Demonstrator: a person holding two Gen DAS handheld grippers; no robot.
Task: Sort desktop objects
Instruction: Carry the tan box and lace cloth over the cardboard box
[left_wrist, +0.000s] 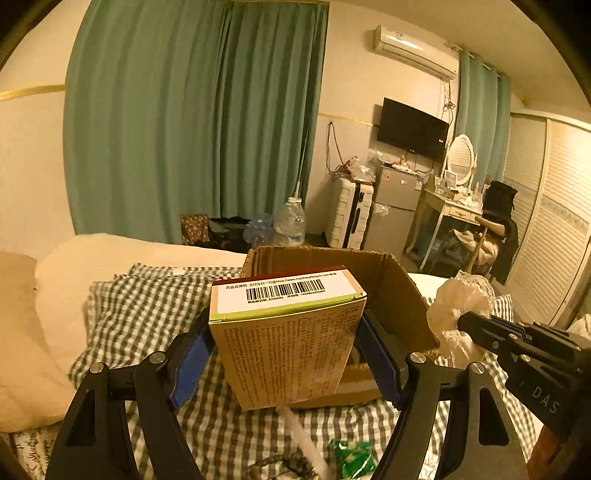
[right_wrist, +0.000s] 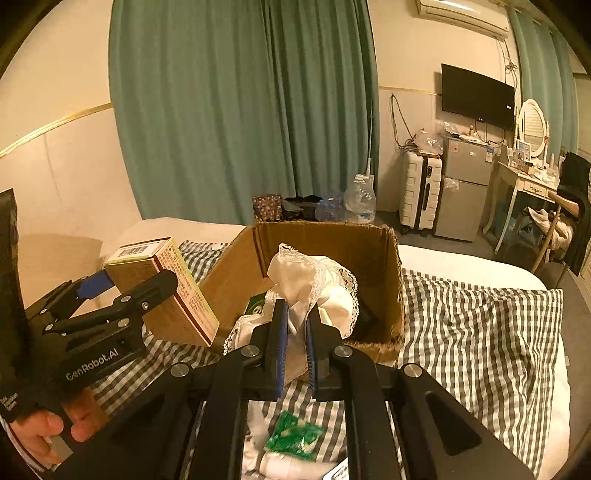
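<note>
My left gripper (left_wrist: 286, 332) is shut on a tan medicine box (left_wrist: 291, 339) with a barcode on its top, held in the air in front of the open cardboard box (left_wrist: 399, 288). It also shows in the right wrist view (right_wrist: 162, 291), left of the carton (right_wrist: 369, 251). My right gripper (right_wrist: 295, 325) is shut on a white lace cloth (right_wrist: 314, 280), held over the carton's front edge. The cloth also shows at the right of the left wrist view (left_wrist: 458, 314).
The carton sits on a bed with a grey checked sheet (right_wrist: 480, 325). A green packet (right_wrist: 295, 435) and a white tube (left_wrist: 303, 435) lie on the sheet below the grippers. A cream pillow (left_wrist: 55, 295) lies at left. Dark items lie inside the carton.
</note>
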